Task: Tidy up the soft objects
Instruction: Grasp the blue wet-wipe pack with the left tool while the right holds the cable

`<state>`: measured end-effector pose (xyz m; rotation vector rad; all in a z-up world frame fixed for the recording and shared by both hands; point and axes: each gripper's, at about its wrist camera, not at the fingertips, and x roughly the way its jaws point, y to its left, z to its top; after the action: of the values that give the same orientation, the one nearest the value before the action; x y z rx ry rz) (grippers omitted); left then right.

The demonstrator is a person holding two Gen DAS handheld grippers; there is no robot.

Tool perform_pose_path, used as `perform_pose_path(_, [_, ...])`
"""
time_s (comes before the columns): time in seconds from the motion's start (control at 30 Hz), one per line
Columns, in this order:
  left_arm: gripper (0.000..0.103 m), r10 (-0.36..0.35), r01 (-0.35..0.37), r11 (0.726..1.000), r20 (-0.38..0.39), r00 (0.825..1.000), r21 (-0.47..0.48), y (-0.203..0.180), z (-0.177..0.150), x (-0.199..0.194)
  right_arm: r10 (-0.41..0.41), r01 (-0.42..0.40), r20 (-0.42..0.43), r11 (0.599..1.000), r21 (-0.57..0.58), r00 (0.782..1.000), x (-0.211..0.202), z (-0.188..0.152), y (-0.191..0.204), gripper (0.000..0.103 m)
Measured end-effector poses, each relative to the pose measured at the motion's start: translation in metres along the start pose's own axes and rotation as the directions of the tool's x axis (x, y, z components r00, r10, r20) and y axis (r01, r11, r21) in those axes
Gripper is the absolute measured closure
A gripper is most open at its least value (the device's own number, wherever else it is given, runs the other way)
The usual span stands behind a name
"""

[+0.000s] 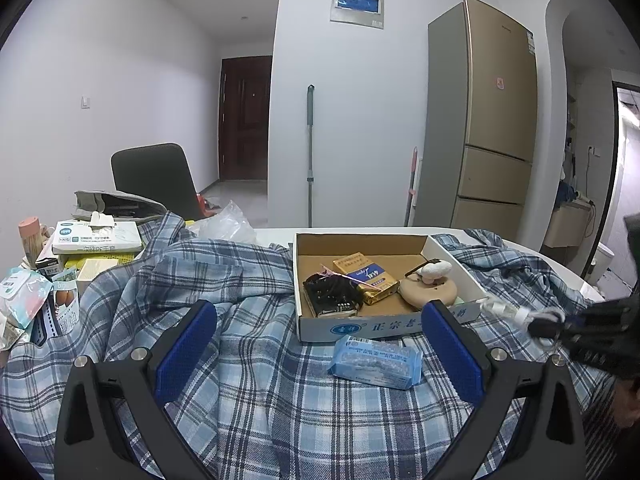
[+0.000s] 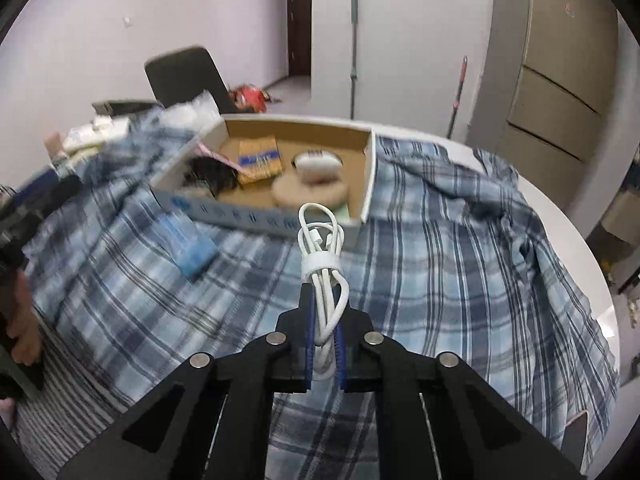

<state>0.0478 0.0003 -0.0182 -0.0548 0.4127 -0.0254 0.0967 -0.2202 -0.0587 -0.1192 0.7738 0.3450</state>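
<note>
A blue plaid shirt (image 1: pixel 240 340) (image 2: pixel 440 248) lies spread over the white table. On it stands an open cardboard box (image 1: pixel 362 242) (image 2: pixel 256 216) holding a gold packet, a black item, a round beige pad and a white object. A blue tissue pack (image 1: pixel 376 362) (image 2: pixel 188 244) lies on the shirt in front of the box. My left gripper (image 1: pixel 320 344) is open above the shirt, just left of the tissue pack. My right gripper (image 2: pixel 324 336) is shut on a bundled white cable (image 2: pixel 322 248), held above the shirt near the box's front; it shows at the right of the left wrist view (image 1: pixel 516 314).
At the table's left end are a tissue box (image 1: pixel 98 236), packets and a clear plastic bag (image 1: pixel 230 226). A dark chair (image 1: pixel 160 180) stands behind. A fridge (image 1: pixel 492 120) and a mop handle (image 1: pixel 310 152) stand by the far wall. The table edge (image 2: pixel 568 232) curves at the right.
</note>
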Motion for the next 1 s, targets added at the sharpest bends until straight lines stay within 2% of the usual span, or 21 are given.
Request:
perform_pose_path(0.1, [0.0,-0.012,0.012,1.0,-0.009,1.0,0.004,0.0,0.001,0.002,0.006,-0.008,0.064,1.0,0.03,0.998,-0.009,0.01,-0.006,0.095])
perform_pose_path(0.27, [0.0,-0.061,0.065,0.997,-0.122,0.991,0.028,-0.004,0.002,0.023,0.017,-0.028,0.164,0.998,0.064,0.986,-0.011,0.025,-0.009,0.095])
perform_pose_path(0.33, [0.0,-0.11,0.117,0.993,-0.181,0.977,0.027,-0.005,0.002,0.034,0.026,-0.037,0.181,0.998,0.057,0.983,-0.006,0.024,-0.007,0.095])
perform_pose_path(0.4, [0.0,-0.179,0.189,0.982,-0.233,0.956,0.02,-0.004,0.002,0.045,0.031,-0.041,0.183,0.998,0.056,0.983,0.002,0.019,-0.006,0.095])
perform_pose_path(0.5, [0.0,-0.223,0.259,0.962,-0.301,0.927,0.087,-0.015,0.002,0.06,0.047,-0.057,0.139,0.996,0.069,0.989,0.016,0.012,-0.007,0.095])
perform_pose_path(0.53, [0.0,-0.225,0.277,0.953,-0.319,0.921,0.124,-0.022,0.001,0.064,0.05,-0.06,0.126,0.996,0.073,0.991,0.019,0.011,-0.008,0.095])
perform_pose_path(0.6, [0.0,-0.199,0.278,0.938,-0.332,0.922,0.209,-0.035,-0.002,0.07,0.06,-0.07,0.117,0.994,0.083,0.991,0.021,0.01,-0.011,0.095])
perform_pose_path(0.67, [0.0,-0.165,0.264,0.929,-0.347,0.923,0.26,-0.045,-0.005,0.075,0.072,-0.082,0.114,0.993,0.09,0.991,0.022,0.009,-0.013,0.095])
perform_pose_path(0.7, [0.0,-0.169,0.274,0.924,-0.359,0.918,0.267,-0.048,-0.007,0.079,0.073,-0.084,0.113,0.992,0.091,0.991,0.022,0.008,-0.013,0.095])
perform_pose_path(0.9, [0.0,-0.203,0.343,0.91,-0.47,0.859,0.234,-0.052,-0.017,0.104,0.074,-0.084,0.12,0.994,0.077,0.99,0.02,0.007,-0.011,0.095])
perform_pose_path(1.0, [0.0,-0.203,0.352,0.907,-0.493,0.846,0.232,-0.053,-0.022,0.108,0.073,-0.082,0.117,0.994,0.074,0.99,0.02,0.006,-0.011,0.095])
